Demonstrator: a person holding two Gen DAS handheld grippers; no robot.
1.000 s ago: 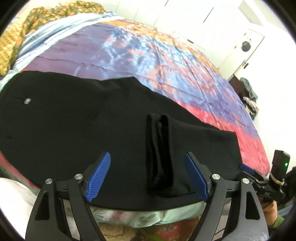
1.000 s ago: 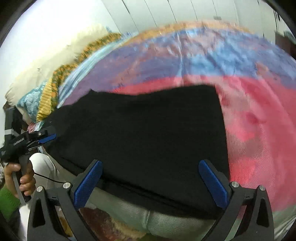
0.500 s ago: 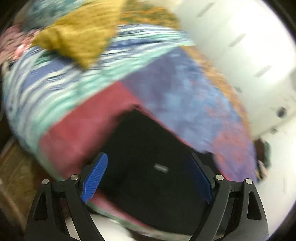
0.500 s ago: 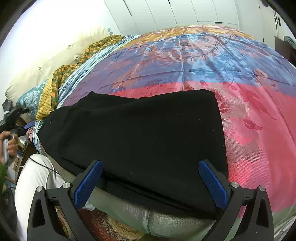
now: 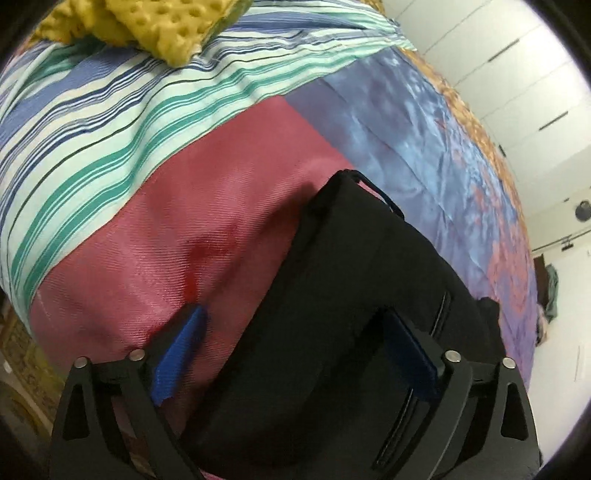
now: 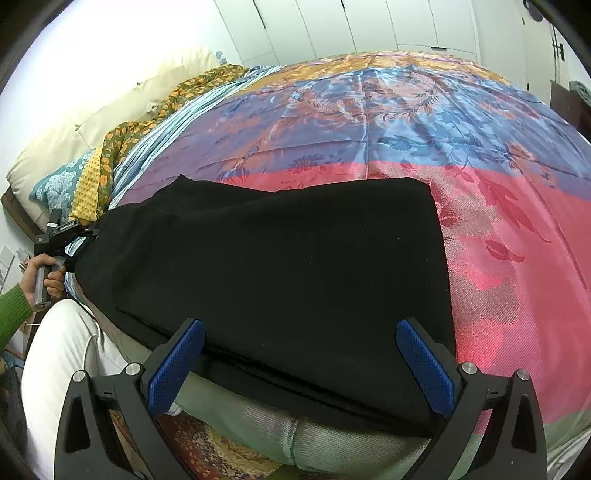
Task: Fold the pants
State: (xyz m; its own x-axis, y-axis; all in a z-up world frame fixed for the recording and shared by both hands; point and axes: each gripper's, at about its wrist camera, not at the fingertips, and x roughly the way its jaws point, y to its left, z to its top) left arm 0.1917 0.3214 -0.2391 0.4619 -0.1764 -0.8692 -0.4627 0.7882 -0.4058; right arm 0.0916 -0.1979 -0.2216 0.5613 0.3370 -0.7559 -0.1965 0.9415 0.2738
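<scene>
Black pants (image 6: 280, 266) lie flat along the near edge of the bed. In the left wrist view their waist end (image 5: 351, 280) shows a belt loop and pocket slits. My left gripper (image 5: 295, 347) hovers over that end with its jaws opening. Its left pad (image 5: 181, 350) is above pink bedspread, the right one above black cloth, and neither presses on anything. In the right wrist view a hand with a green sleeve holds the left gripper (image 6: 62, 236) at the far left. My right gripper (image 6: 301, 365) stands open over the pants' other end, gripping nothing.
A satin bedspread (image 6: 406, 122) in blue, orange and pink covers the bed. Striped sheet (image 5: 110, 103), yellow blanket (image 5: 155, 26) and pillows (image 6: 92, 122) lie past the waist end. White wardrobe doors (image 6: 351, 26) stand behind. A white-clad leg (image 6: 62, 362) and patterned rug (image 6: 221, 454) are below the bed edge.
My left gripper swept from the middle of the pants to their waist end near the striped sheet, rolling and opening wider. The right gripper stayed where it was.
</scene>
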